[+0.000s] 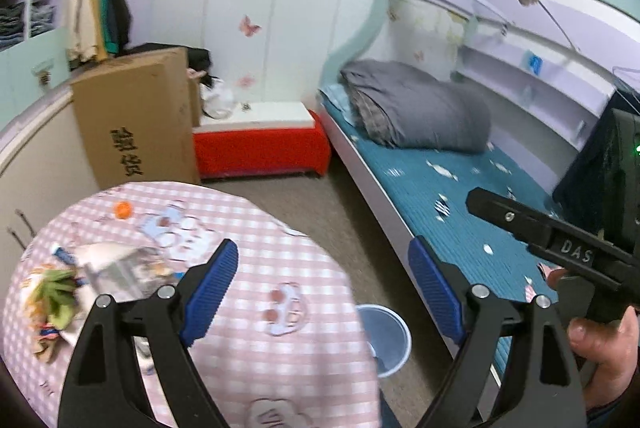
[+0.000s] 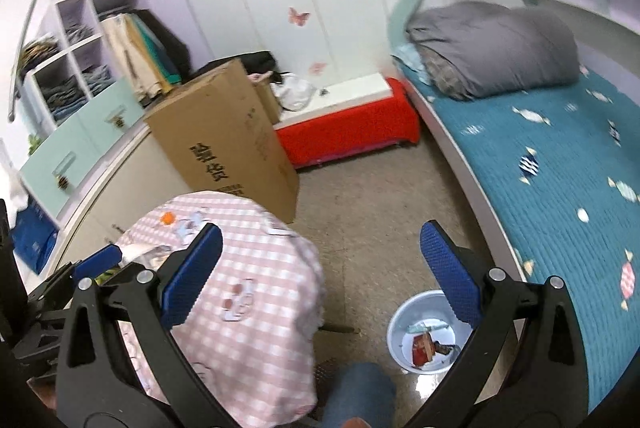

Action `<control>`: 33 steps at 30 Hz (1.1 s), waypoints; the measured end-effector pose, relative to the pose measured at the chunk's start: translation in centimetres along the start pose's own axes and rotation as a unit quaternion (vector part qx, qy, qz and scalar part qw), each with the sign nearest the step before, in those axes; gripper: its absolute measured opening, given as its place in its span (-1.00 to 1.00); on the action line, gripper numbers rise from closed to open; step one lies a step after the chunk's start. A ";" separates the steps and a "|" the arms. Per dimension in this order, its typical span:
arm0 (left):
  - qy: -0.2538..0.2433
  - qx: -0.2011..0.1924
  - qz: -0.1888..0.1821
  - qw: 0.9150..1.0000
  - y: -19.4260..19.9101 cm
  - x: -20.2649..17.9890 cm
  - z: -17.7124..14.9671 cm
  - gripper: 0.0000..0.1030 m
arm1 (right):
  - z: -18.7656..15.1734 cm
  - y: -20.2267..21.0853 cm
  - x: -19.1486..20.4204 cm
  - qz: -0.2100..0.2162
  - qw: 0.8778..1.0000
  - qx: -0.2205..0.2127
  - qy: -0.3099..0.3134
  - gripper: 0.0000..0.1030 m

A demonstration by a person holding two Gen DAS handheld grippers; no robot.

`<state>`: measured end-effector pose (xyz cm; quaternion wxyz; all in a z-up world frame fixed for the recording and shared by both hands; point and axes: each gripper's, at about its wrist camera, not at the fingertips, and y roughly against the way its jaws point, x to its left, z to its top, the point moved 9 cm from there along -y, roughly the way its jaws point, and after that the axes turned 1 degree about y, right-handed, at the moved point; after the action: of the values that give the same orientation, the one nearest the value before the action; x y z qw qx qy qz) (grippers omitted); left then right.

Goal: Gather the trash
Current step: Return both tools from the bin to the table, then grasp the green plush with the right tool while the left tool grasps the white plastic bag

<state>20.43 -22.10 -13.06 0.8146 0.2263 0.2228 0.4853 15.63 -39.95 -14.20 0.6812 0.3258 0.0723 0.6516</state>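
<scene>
From your left wrist, your left gripper (image 1: 324,292) tilts downward with its jaws wide and nothing between them; the left finger hangs over the round table (image 1: 280,268) in pink checked cloth, the right finger over the floor beside the bed (image 1: 460,211); the trash pile (image 1: 92,280) of wrappers and green scraps lies on the table just left of your left finger, spread without a clear long axis, its blurred edges hard to read; a small orange piece (image 1: 123,209) sits farther ahead and to the left; the bin (image 1: 384,336) stands on the floor below the gap between your fingers, mouth upward, partly hidden by the table edge; at the right edge your right hand (image 1: 600,340) grips the black body of the other tool.

From your right wrist, your right gripper (image 2: 320,268) also points downward, jaws spread wide and empty; the bin (image 2: 400,332) sits just inside your right finger, upright and open, a red packet (image 2: 423,346) and other scraps lying in its bottom; the table (image 2: 260,268) lies under your left finger; the left gripper's blue pad (image 2: 98,262) shows farther left; your denim knee (image 2: 358,392) sits below the gap.
</scene>
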 end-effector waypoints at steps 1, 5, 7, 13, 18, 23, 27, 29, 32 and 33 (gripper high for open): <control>0.005 -0.006 0.006 1.000 0.6 0.9 0.0 0.65 | 0.0 0.0 0.7 0.003 1.000 -0.001 0.005 0.88; 0.021 -0.023 0.033 0.999 2.4 4.3 -0.1 0.65 | -0.1 -0.9 5.0 0.031 0.999 0.005 0.037 0.88; 0.030 -0.031 0.051 0.998 3.5 6.4 -0.4 0.65 | -0.5 -1.5 7.1 0.046 0.998 0.013 0.051 0.88; 0.062 -0.043 0.104 0.992 6.2 13.3 -1.8 0.65 | -2.2 -3.7 14.5 0.097 0.989 0.036 0.103 0.88; 0.102 -0.046 0.152 0.982 8.1 20.1 -3.7 0.65 | -4.0 -5.8 20.1 0.133 0.979 0.059 0.140 0.88; 0.132 -0.037 0.203 0.970 9.3 26.2 -6.1 0.65 | -6.1 -7.7 25.1 0.166 0.967 0.084 0.176 0.88; 0.157 -0.030 0.219 0.963 9.8 29.2 -7.8 0.65 | -8.1 -9.8 28.8 0.188 0.955 0.113 0.201 0.88; 0.166 -0.024 0.226 0.960 9.8 30.4 -8.5 0.65 | -8.9 -10.8 30.4 0.197 0.948 0.125 0.216 0.87; 0.175 -0.020 0.231 0.957 9.8 31.8 -9.3 0.65 | -10.2 -12.2 33.7 0.218 0.934 0.141 0.245 0.84; 0.177 -0.018 0.232 0.956 9.8 32.1 -9.5 0.65 | -10.8 -12.8 34.6 0.223 0.930 0.147 0.253 0.82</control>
<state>21.95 12.18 -19.51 0.6313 0.1669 0.2961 0.6970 25.59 -3.09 -18.20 0.4221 0.2537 0.2628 0.8297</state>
